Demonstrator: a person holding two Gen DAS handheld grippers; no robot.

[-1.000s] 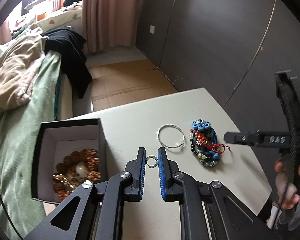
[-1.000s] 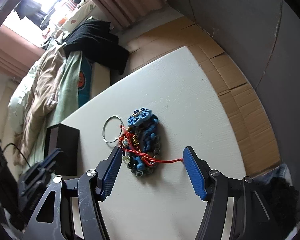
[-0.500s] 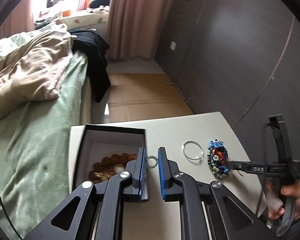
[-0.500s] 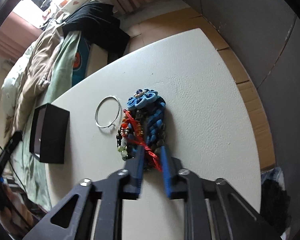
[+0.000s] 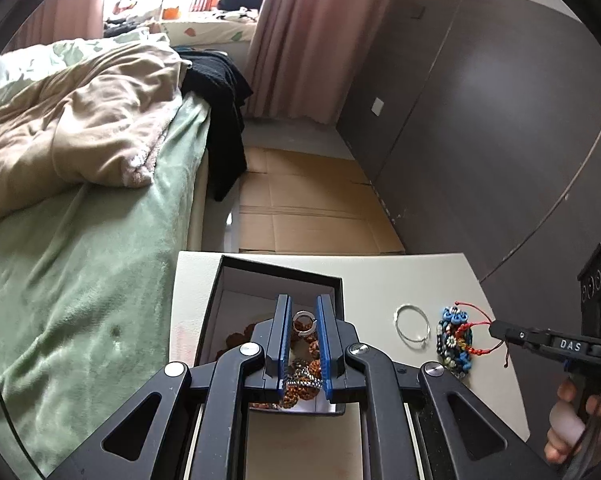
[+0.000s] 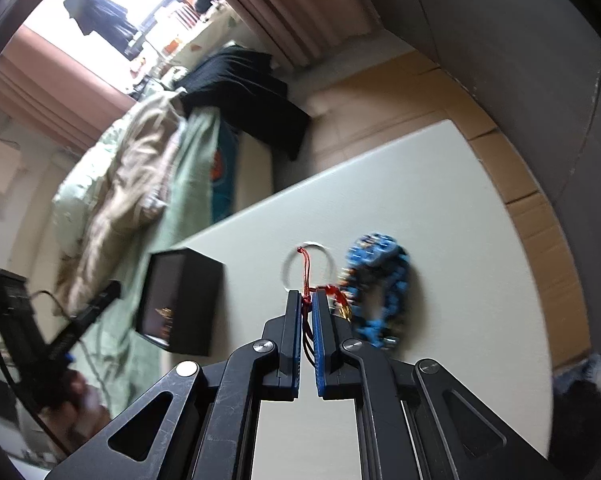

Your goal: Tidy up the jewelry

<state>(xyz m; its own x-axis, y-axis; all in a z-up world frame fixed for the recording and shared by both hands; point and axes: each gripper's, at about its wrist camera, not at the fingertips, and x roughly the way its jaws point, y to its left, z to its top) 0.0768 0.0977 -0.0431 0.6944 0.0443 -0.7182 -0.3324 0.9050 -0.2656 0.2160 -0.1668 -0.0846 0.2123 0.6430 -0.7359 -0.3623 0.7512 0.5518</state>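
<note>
My left gripper (image 5: 303,309) is shut on a small silver ring (image 5: 303,321) and hangs over the open black jewelry box (image 5: 224,280), which holds brown beads (image 5: 303,384) and a chain. My right gripper (image 6: 307,302) is shut on a red cord bracelet (image 6: 305,270), lifting it off the white table (image 6: 440,208). Beside it lie a blue beaded bracelet (image 6: 380,280) and a thin silver bangle (image 6: 287,270). In the left wrist view the right gripper (image 5: 494,326) pulls the red cord bracelet (image 5: 474,322) up from the bead pile (image 5: 454,338), next to the bangle (image 5: 412,328).
The black box (image 6: 180,300) stands at the table's left end, close to a bed with a green blanket (image 5: 80,260). Cardboard sheets (image 5: 312,208) cover the floor beyond the table. A dark wardrobe wall (image 5: 480,120) runs along the right. A person's hand (image 5: 572,432) holds the right gripper.
My left gripper carried the ring leftward from the bare table to above the box. My right gripper closed on the red cord bracelet and began lifting it from the bead pile.
</note>
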